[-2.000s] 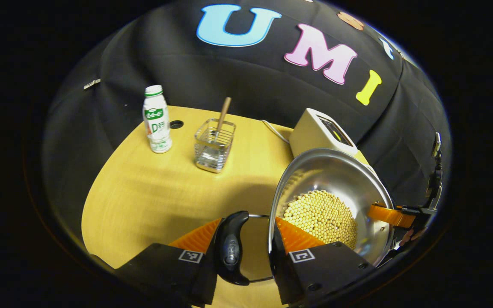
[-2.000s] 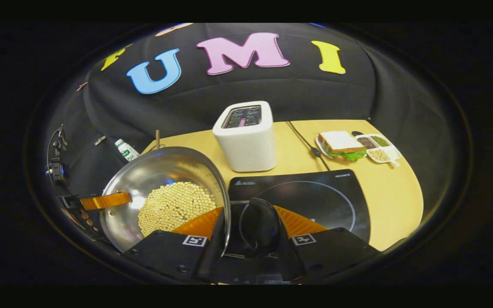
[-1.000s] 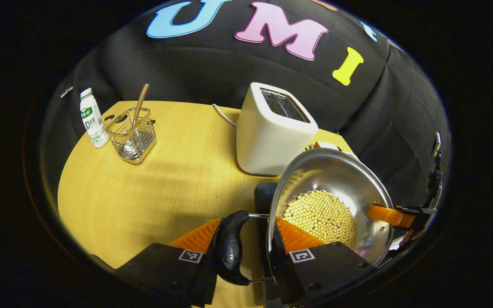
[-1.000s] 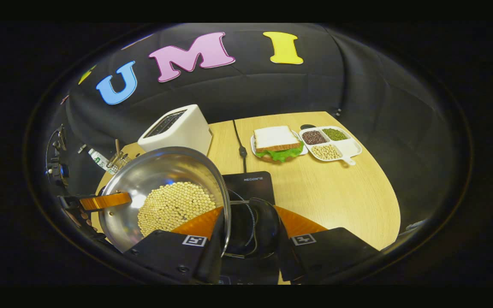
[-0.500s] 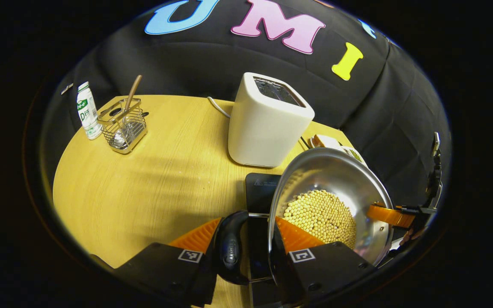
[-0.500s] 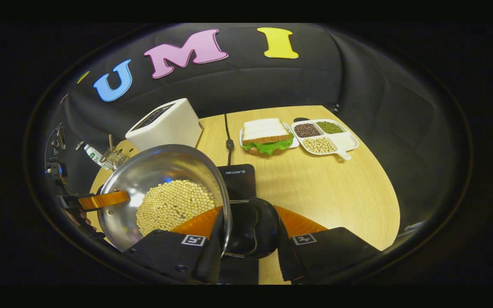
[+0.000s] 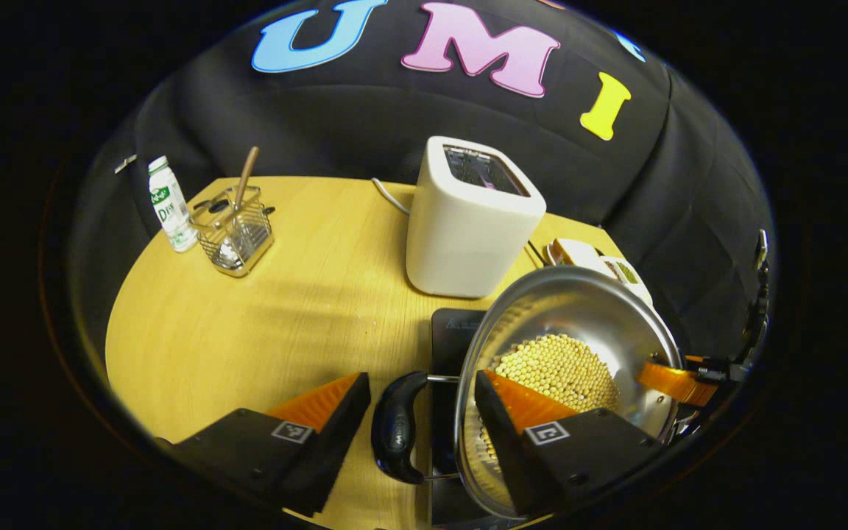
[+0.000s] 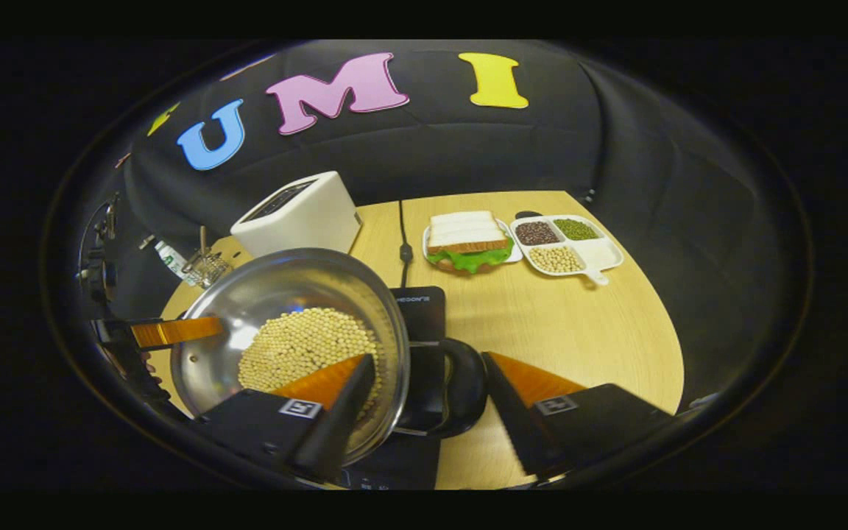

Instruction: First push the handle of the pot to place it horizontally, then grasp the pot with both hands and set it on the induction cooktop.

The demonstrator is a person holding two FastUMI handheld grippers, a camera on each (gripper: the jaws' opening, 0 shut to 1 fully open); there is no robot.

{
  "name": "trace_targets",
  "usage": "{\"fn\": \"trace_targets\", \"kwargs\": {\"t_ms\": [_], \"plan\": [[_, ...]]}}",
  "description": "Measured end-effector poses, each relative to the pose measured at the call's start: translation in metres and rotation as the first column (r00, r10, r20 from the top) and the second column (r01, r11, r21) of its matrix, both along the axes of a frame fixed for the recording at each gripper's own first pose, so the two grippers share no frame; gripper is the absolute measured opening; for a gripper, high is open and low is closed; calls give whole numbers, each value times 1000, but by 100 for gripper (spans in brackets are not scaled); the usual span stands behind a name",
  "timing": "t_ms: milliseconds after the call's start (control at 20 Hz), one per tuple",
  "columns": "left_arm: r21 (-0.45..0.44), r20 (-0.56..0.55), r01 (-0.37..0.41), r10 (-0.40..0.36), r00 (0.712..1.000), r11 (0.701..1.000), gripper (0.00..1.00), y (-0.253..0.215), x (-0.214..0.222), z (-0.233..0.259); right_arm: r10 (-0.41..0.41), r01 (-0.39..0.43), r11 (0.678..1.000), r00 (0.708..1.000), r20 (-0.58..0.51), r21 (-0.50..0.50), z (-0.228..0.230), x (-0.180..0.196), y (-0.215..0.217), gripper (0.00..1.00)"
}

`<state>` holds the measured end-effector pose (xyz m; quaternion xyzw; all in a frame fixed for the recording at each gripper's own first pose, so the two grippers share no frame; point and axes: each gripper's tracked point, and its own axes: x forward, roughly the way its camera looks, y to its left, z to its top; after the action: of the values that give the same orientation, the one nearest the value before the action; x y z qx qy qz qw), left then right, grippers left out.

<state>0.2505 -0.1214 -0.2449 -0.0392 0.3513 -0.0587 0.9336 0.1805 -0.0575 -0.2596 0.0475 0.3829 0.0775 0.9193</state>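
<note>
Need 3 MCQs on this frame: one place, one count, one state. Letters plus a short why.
1. Where does the pot sit?
A. on the cooktop
B. beside the bottle
C. on the toaster

2. How many sections of the tray hold food?
A. one
B. three
C. five

3. How do the left gripper and right gripper stand?
A. both clamped on the handles
B. one clamped, one open
C. both open

Key: 1 A, the black cooktop shows right under the pot in both views. 2 B, three sections are filled and one is bare. 3 C, the fingers stand apart from each black handle.
</note>
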Motion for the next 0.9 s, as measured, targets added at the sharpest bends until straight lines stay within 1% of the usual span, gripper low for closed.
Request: {"fn": "trace_targets", "kwargs": {"t_ms": [50,100,200,300,350,400,500,600,650,800,900], "plan": [[-16,19,-18,18,1000,1000,95,2,-3,12,-10,11,1000,1000,20,-8,8,-5,-4,96],[-23,40,-35,36,999,999,96,4,-6,25,-11,12,1000,998,56,-20,20,-6,-4,99],[-23,97,-61,63,993,998,96,10,-18,54,-10,16,999,990,138,-39,52,-11,-4,99],[-1,172,-83,82,982,997,96,17,-35,89,-4,15,999,973,233,-44,91,-17,-1,99],[-14,230,-120,120,966,993,96,24,-51,114,-7,23,998,958,286,-51,112,-18,-2,99],[-32,265,-134,138,954,990,95,24,-64,131,-16,38,998,942,335,-58,132,-20,-3,99],[-32,348,-148,150,926,988,95,28,-89,164,-58,81,996,909,412,-37,171,-33,-8,100],[2,438,-155,139,888,988,95,38,-117,197,-108,109,994,871,479,25,206,-51,-6,99],[21,485,-163,132,865,986,95,42,-131,212,-132,126,991,850,510,47,220,-61,-9,99],[84,572,-190,109,813,978,95,54,-180,240,-179,168,983,783,596,74,246,-96,-20,98],[91,617,-191,95,782,977,95,56,-212,251,-189,192,979,742,643,66,254,-121,-23,98]]}}
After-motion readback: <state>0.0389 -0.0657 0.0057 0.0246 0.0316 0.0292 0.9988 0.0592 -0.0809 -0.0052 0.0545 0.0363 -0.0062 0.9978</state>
